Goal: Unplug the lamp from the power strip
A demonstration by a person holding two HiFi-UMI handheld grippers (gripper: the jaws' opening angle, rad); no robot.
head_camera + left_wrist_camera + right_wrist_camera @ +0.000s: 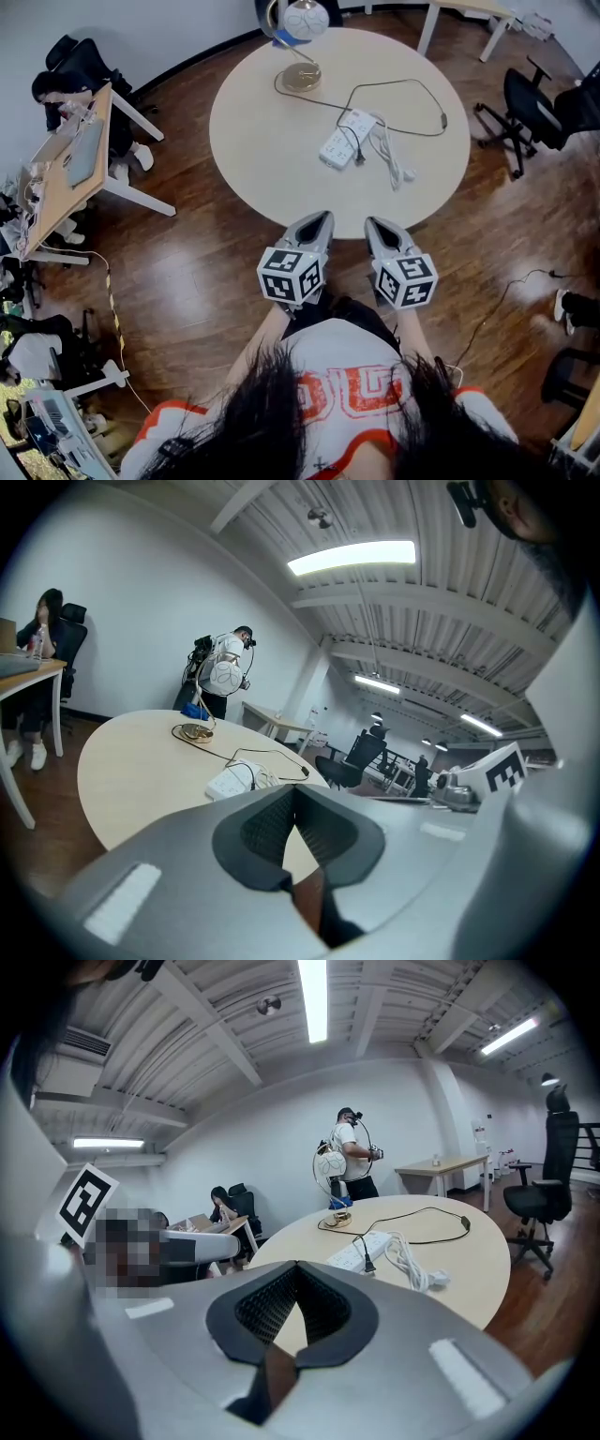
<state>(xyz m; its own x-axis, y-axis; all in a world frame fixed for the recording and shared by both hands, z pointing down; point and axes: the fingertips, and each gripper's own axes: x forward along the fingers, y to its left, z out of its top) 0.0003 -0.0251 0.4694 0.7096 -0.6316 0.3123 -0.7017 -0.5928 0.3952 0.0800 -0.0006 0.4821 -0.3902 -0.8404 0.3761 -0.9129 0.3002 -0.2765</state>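
Table, head view: round and pale, just past both grippers.
Lamp: on the far side of the table, with a gold foot.
Power strip: white, in the middle of the table, well apart from both grippers.
Black cord: loops from the lamp round to the power strip.
White cord: bunched just right of the strip.
Left gripper: near the table's near edge, not touching anything on it.
Right gripper: just right of the left one.
Left gripper view: left gripper jaws pressed together, holding nothing; power strip far ahead, lamp farther.
Right gripper view: right gripper jaws pressed together, holding nothing; black plug sits in the power strip; lamp behind.
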